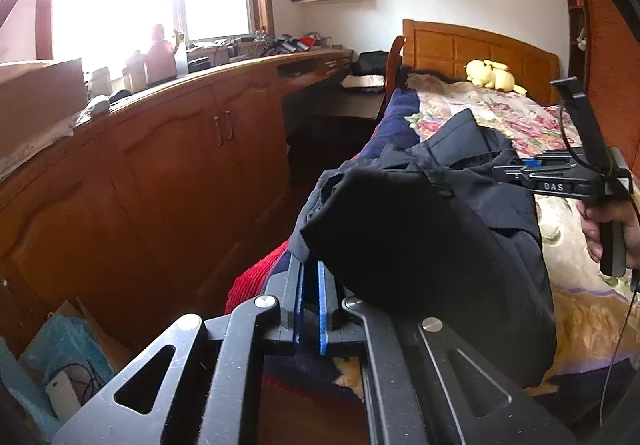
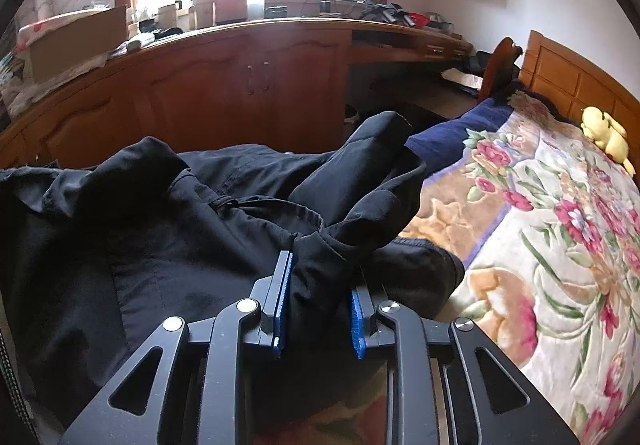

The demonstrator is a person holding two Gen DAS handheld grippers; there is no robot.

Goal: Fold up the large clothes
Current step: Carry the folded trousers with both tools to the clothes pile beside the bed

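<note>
A large black garment (image 1: pixel 432 229) lies bunched on the near side of the bed, over the floral blanket (image 1: pixel 500 117). In the left wrist view my left gripper (image 1: pixel 312 269) is shut on a hem of the garment, which drapes over its fingertips and hides them. My right gripper (image 1: pixel 510 171), held by a hand (image 1: pixel 592 229), reaches into the garment from the right. In the right wrist view a thick twist of the black garment (image 2: pixel 168 237) fills the gap of my right gripper (image 2: pixel 320 273). Both blue pads (image 2: pixel 282 301) touch the cloth.
A yellow plush toy (image 2: pixel 604 133) lies by the wooden headboard (image 1: pixel 480 49). A long wooden cabinet (image 1: pixel 180 149) with a cluttered top runs under the window, left of the bed. A red blanket (image 1: pixel 256 277) hangs at the bed's edge. A cardboard box (image 1: pixel 68 349) sits on the floor.
</note>
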